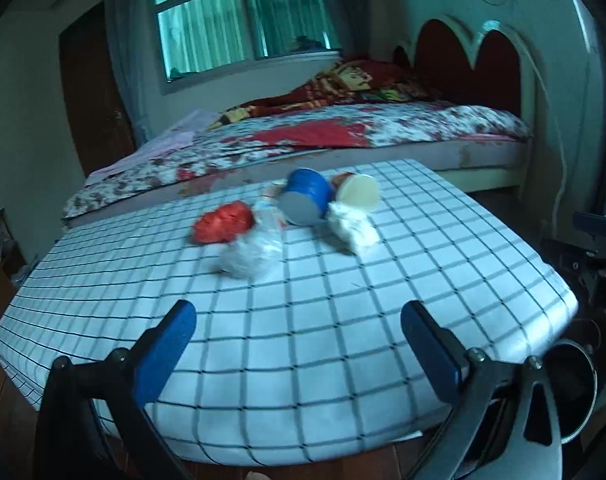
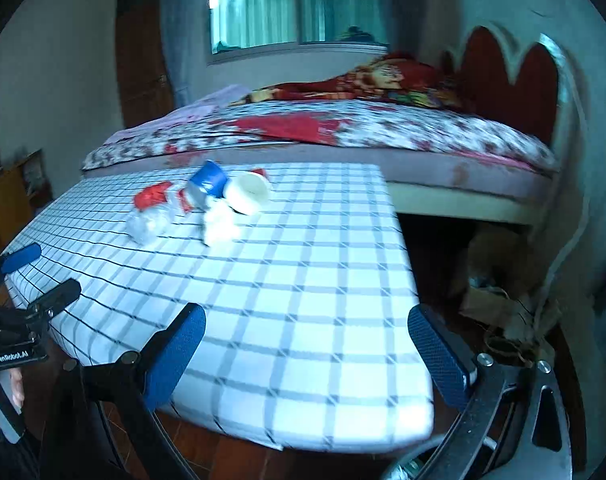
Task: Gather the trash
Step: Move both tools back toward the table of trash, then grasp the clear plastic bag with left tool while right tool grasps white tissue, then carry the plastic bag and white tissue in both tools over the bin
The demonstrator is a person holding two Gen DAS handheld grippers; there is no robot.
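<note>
While both claws hang wide open and empty over the near edge of the checked worktop, the trash sits bunched near its far edge. There a red wad lies leftmost, a clear bag just in front of it, then a tipped blue cup, a white cup and white paper. The left claw is left of the right claw. A bed stands behind.

"GenRobot.AI" on left gripper body
</note>
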